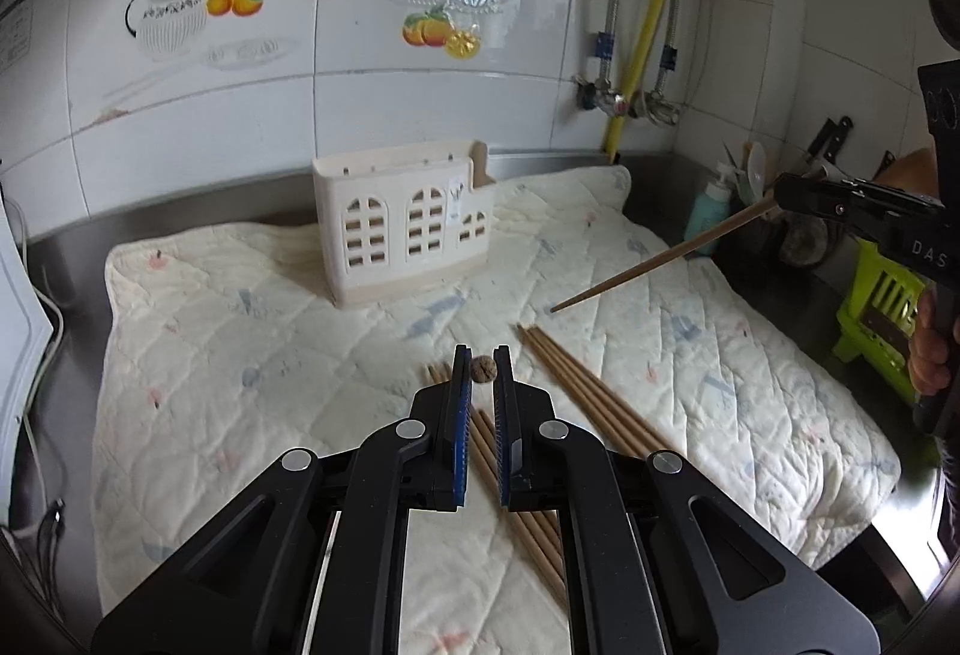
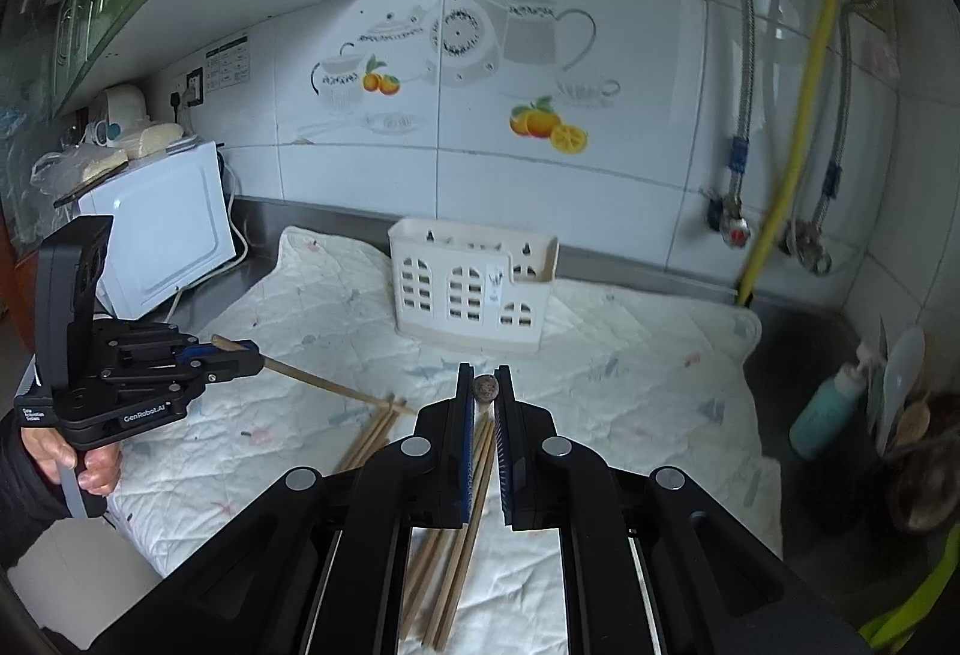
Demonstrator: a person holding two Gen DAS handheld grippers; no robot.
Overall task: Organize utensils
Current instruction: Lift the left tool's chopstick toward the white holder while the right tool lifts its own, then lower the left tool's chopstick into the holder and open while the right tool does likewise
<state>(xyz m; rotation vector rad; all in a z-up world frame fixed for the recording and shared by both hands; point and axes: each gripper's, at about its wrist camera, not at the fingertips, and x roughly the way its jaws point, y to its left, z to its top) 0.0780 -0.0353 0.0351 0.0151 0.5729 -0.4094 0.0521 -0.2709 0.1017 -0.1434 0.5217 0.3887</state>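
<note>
Carrying one chopstick in each claw toward the holder looks to be the step in hand. The left gripper (image 1: 482, 355) has its jaws drawn nearly together on the butt end of a wooden chopstick (image 2: 312, 376); from its own camera only the round end grain shows between the blue pads, while the right wrist view shows the stick running out of that claw and slanting down, its tip close over the loose pile. The right gripper (image 2: 485, 376) is likewise pinched shut on a second chopstick (image 1: 660, 259), which the left wrist view shows angling down toward the quilted cloth (image 1: 240, 355) with its tip clear of the fabric.

More chopsticks (image 1: 588, 391) lie loose on the cloth, in a fanned group below and beside the claws. The cream utensil holder (image 1: 408, 229), with arched cut-out windows, stands upright at the back of the cloth near the tiled wall, well apart from both held sticks.

My judgement: each stick needs to be swung tip-down, brought over the holder's open top and lowered into a compartment before the jaws part. The long free ends could catch on the holder's rim.
</note>
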